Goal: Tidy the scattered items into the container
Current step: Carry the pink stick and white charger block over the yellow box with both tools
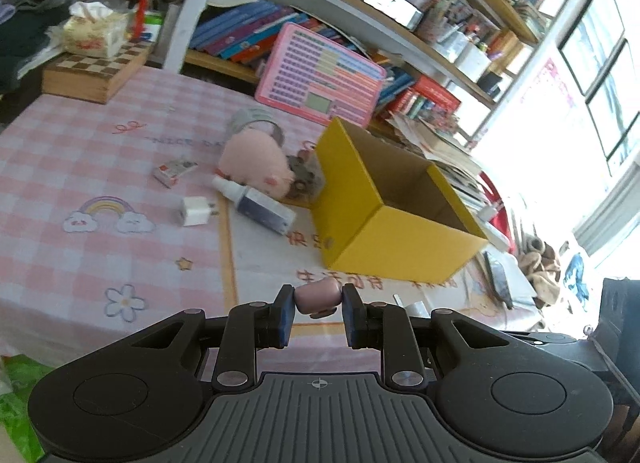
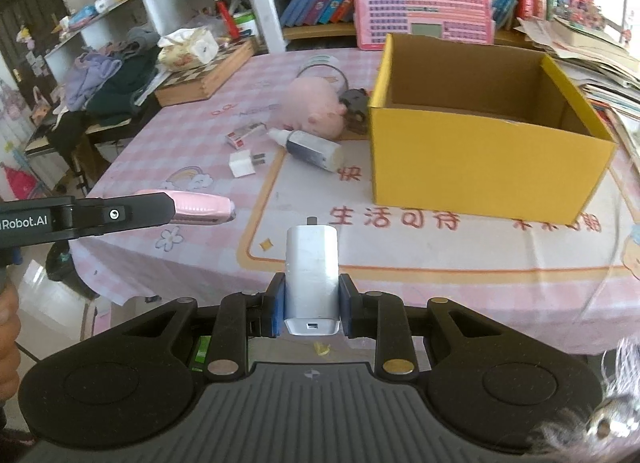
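Observation:
My left gripper (image 1: pixel 319 301) is shut on a small pink oblong item (image 1: pixel 318 295), held above the tablecloth in front of the yellow cardboard box (image 1: pixel 400 223). From the right wrist view the same gripper (image 2: pixel 170 210) comes in from the left with the pink item (image 2: pixel 204 208) sticking out of it. My right gripper (image 2: pixel 312 297) is shut on a white charger block (image 2: pixel 312 267), prongs forward, short of the open box (image 2: pixel 480 167). A pink plush (image 2: pixel 314 109), a glue bottle (image 2: pixel 310 147), a white plug (image 2: pixel 244 164), a small red-and-white box (image 2: pixel 244 134) and a dark grey item (image 2: pixel 354 105) lie left of the box.
A pink checked cloth (image 2: pixel 200 135) covers the table. A pink toy tablet (image 2: pixel 420 7) leans on book shelves behind the box. A chessboard box (image 2: pixel 208 71) with a tissue pack sits at the back left. Paper stacks (image 2: pixel 592 55) crowd the right side. A hand (image 2: pixel 8 327) shows at the left edge.

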Demonstrator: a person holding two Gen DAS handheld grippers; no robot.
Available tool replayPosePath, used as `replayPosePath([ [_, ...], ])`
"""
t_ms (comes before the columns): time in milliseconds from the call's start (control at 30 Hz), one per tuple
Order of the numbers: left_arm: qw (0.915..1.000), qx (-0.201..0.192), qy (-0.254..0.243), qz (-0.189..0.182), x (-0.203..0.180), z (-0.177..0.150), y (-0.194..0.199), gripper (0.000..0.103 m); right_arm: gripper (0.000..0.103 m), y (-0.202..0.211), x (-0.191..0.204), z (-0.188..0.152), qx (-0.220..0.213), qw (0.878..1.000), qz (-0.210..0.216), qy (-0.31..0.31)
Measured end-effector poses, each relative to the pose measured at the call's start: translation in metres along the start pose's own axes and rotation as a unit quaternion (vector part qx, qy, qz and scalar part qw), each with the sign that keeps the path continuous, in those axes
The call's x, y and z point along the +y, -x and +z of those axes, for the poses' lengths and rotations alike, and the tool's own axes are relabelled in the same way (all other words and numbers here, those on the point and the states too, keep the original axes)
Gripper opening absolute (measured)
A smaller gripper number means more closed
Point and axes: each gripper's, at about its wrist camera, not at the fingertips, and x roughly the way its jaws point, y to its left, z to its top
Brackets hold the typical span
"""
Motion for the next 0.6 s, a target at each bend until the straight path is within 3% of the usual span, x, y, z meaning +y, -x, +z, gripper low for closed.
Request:
replayPosePath([
  [600,0.9952,0.036,-0.044,-0.079,-0.041,-0.006,-0.028,0.023,0.024,0.039,-0.037,-0.028,-0.01,0.995,-0.076,-0.06],
])
